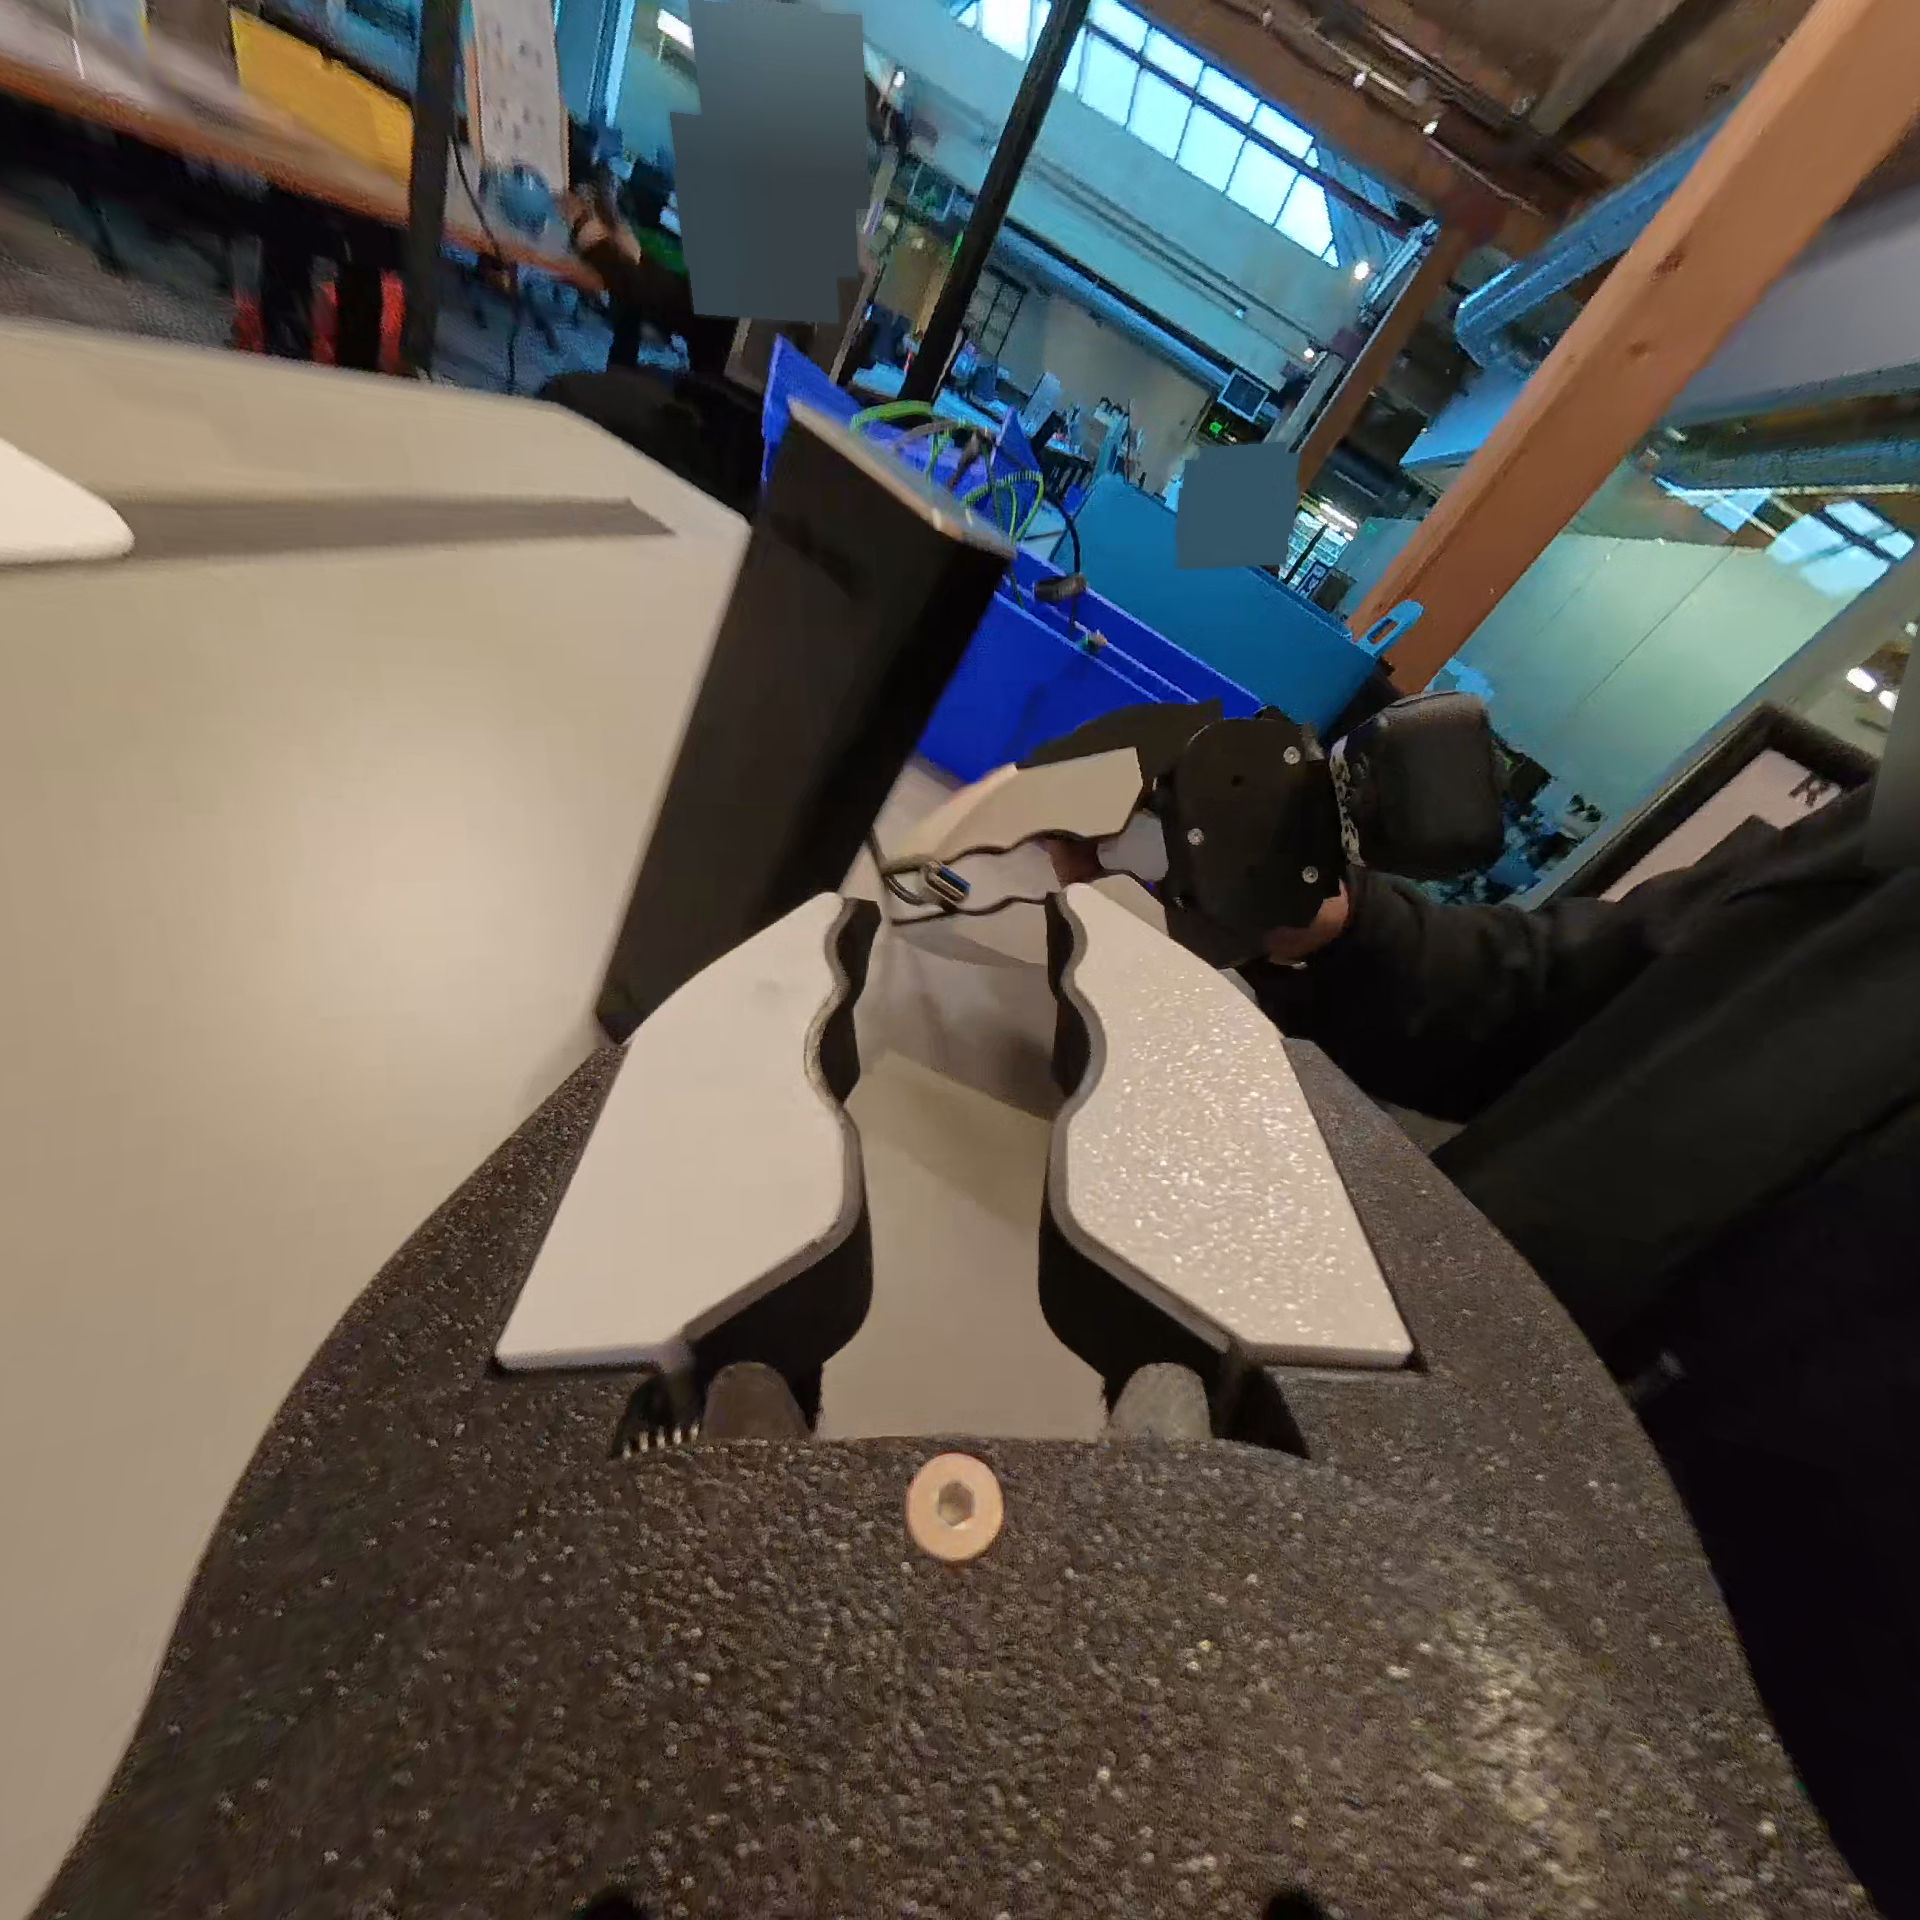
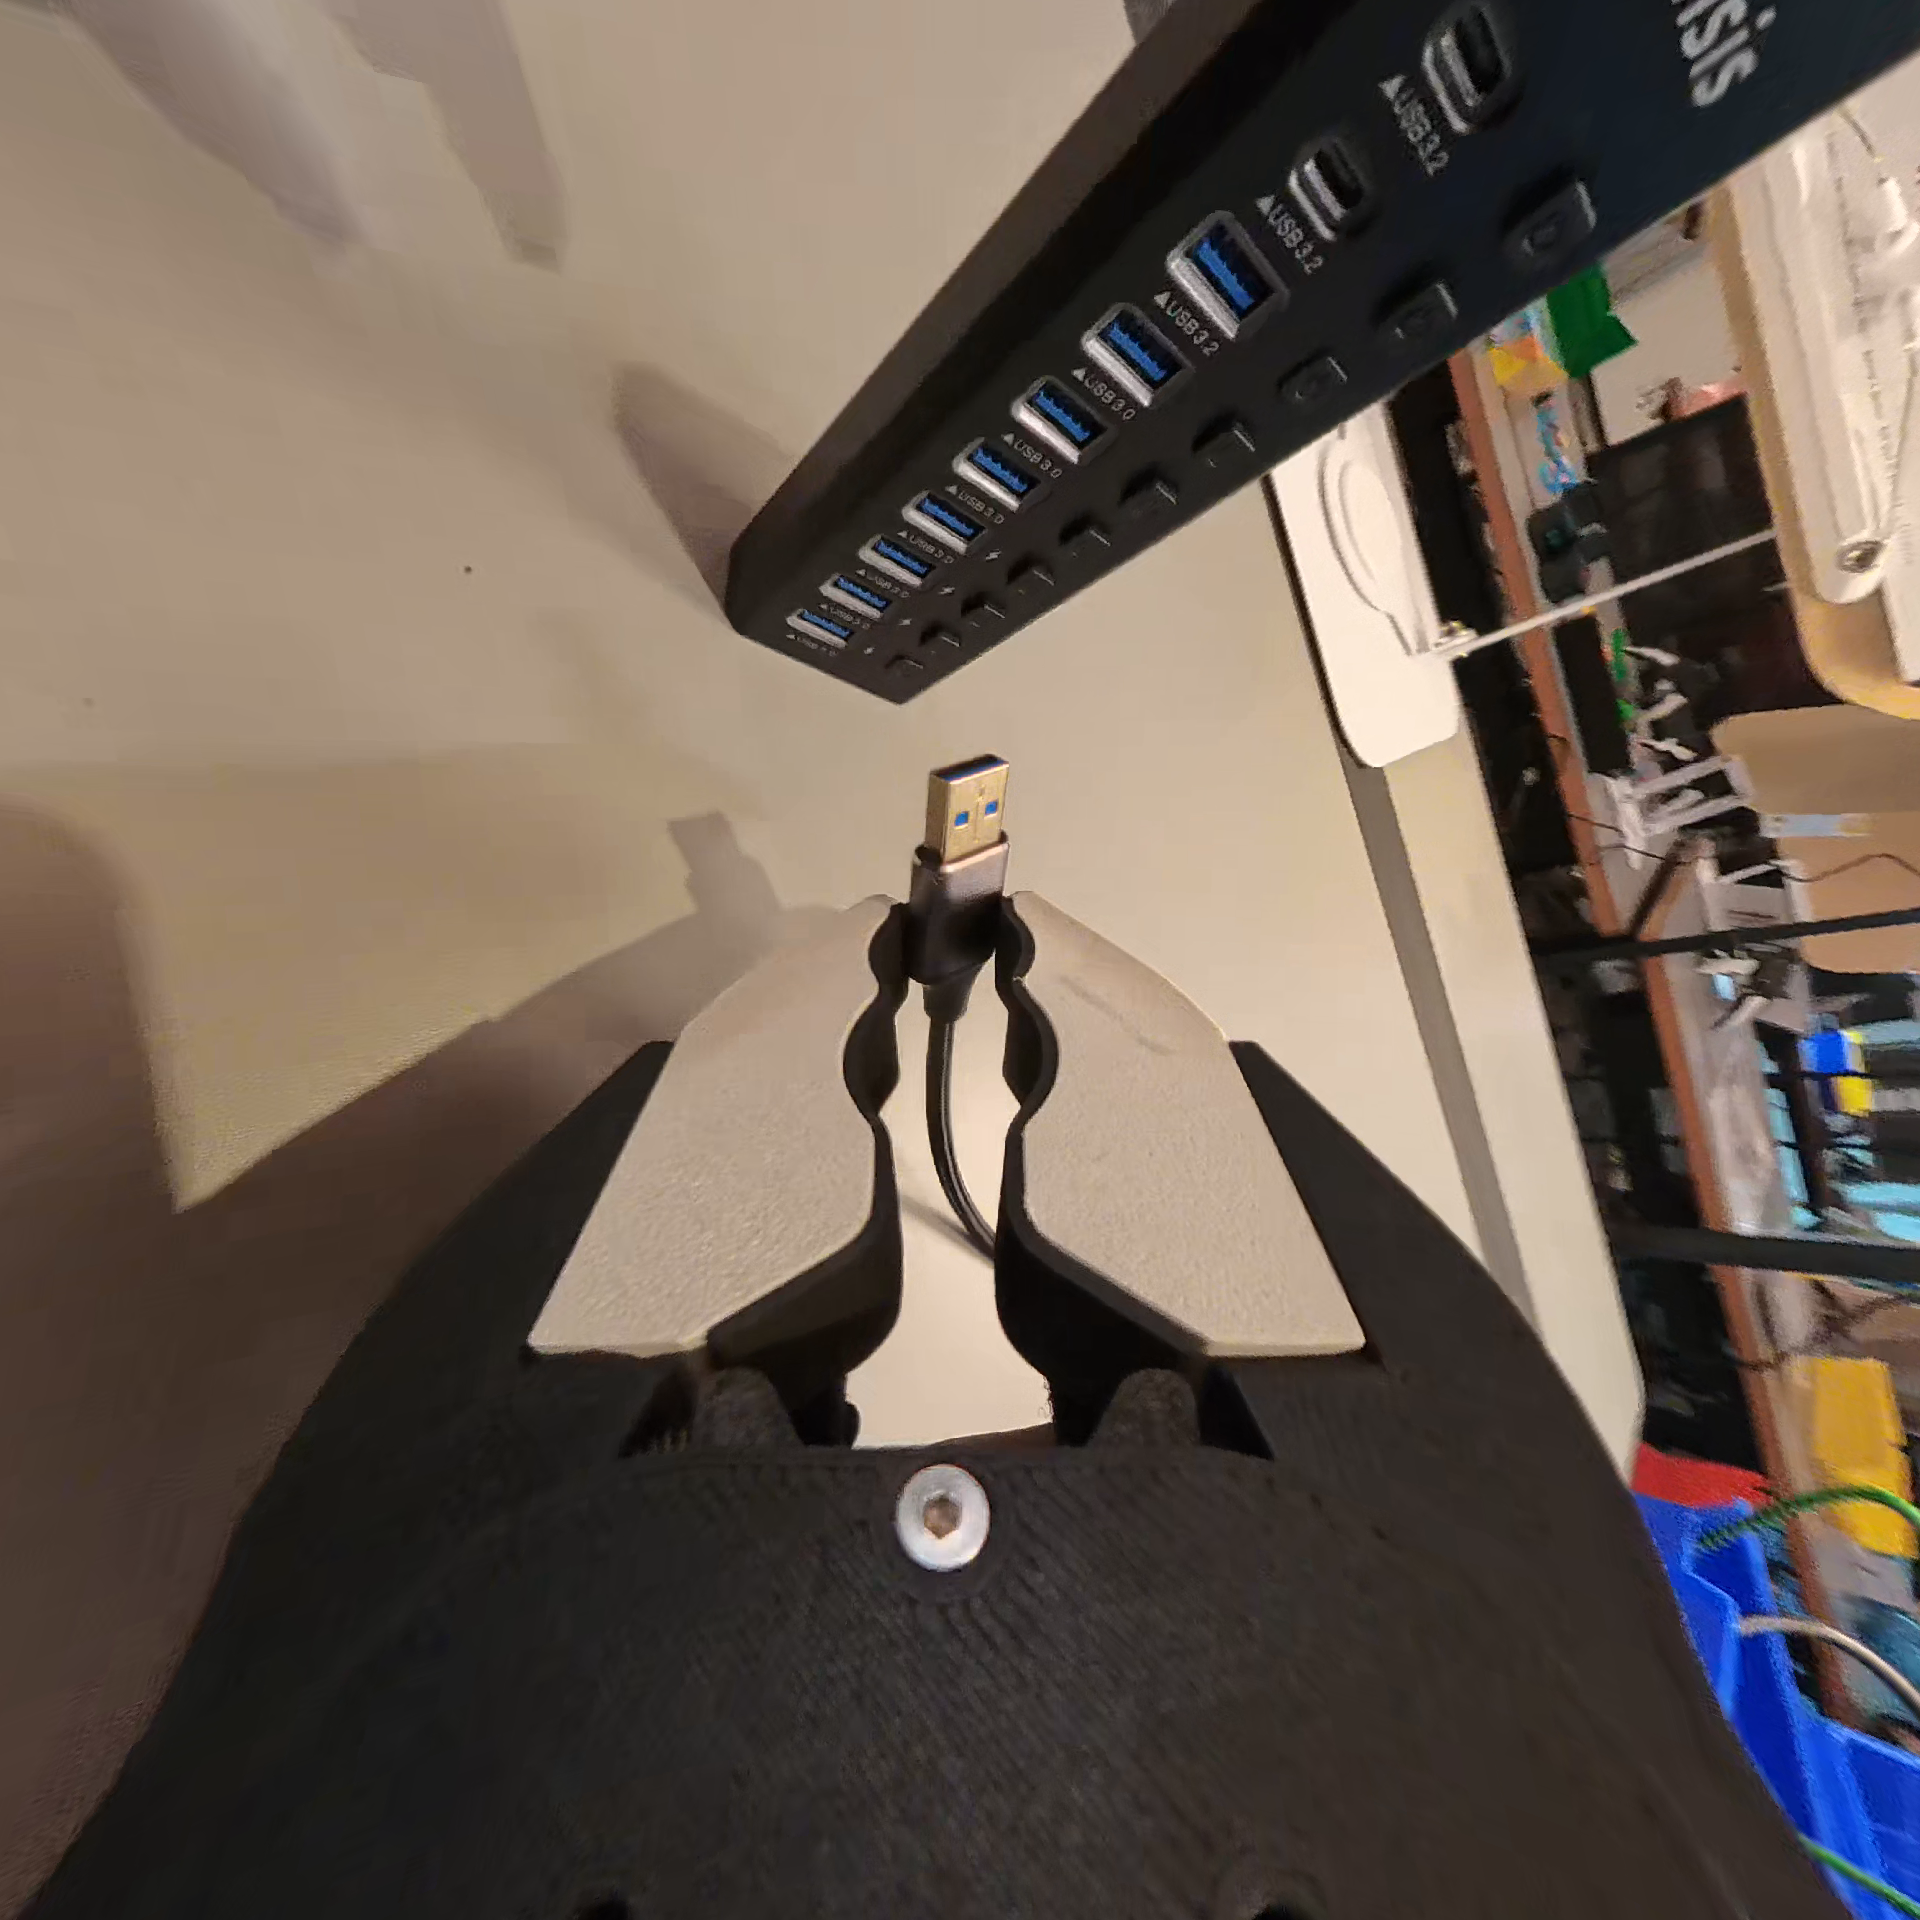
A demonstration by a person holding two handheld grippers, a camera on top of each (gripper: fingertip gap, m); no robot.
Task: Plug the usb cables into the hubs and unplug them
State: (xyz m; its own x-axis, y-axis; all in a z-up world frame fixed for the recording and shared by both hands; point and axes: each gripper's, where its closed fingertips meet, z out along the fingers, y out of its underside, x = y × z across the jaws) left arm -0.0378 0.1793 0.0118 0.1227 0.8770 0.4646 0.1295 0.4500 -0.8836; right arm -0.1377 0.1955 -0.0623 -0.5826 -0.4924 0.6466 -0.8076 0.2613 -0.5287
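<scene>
A long black USB hub (image 2: 1049, 416) with a row of several blue ports lies on the white table, ahead and to the right of my right gripper. My right gripper (image 2: 954, 920) is shut on a black USB cable's plug (image 2: 961, 842); its gold tip points forward, short of the hub's near end. The cable (image 2: 951, 1132) trails back between the jaws. In the left wrist view the hub (image 1: 800, 707) stands as a dark slab just left of my left gripper (image 1: 961, 925), which is open and empty. The right gripper (image 1: 997, 821) with the plug (image 1: 940, 885) shows beyond it.
A blue bin (image 1: 1049, 665) with green and black cables sits past the table's far edge; it also shows in the right wrist view (image 2: 1808, 1683). A white flat object (image 2: 1361, 592) lies on the table beyond the hub. A dark sleeve (image 1: 1507, 966) reaches in from the right. Across from one pair of fingers to the other is roughly 12 cm. The hub (image 1: 800, 707) is closer to my left gripper, around 4 cm from its tips; the right tips are 12 cm off.
</scene>
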